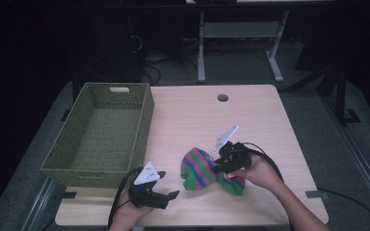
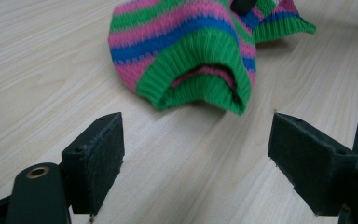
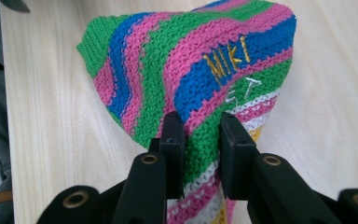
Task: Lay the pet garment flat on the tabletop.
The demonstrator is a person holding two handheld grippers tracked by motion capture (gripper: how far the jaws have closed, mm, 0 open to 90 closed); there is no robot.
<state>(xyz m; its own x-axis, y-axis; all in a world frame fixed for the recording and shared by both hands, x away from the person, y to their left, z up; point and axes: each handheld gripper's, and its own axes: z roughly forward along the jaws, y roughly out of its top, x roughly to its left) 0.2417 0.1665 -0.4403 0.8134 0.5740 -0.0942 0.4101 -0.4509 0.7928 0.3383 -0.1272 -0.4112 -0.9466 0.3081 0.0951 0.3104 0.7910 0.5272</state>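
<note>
At left of the high view stands a green wicker basket [image 1: 101, 134]. Lower centre, the left gripper [image 1: 168, 185] gapes wide, empty. Right of it, the right gripper [image 1: 218, 165] pinches the striped knitted garment [image 1: 200, 169] lying on the table [image 1: 250, 115].

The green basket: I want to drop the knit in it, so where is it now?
In the high view the green basket sits on the table's left side, left of the striped knit, beyond the left hand-held gripper.

High view overhead, 2 gripper cams close, all sharing knit [image 1: 200, 169].
</note>
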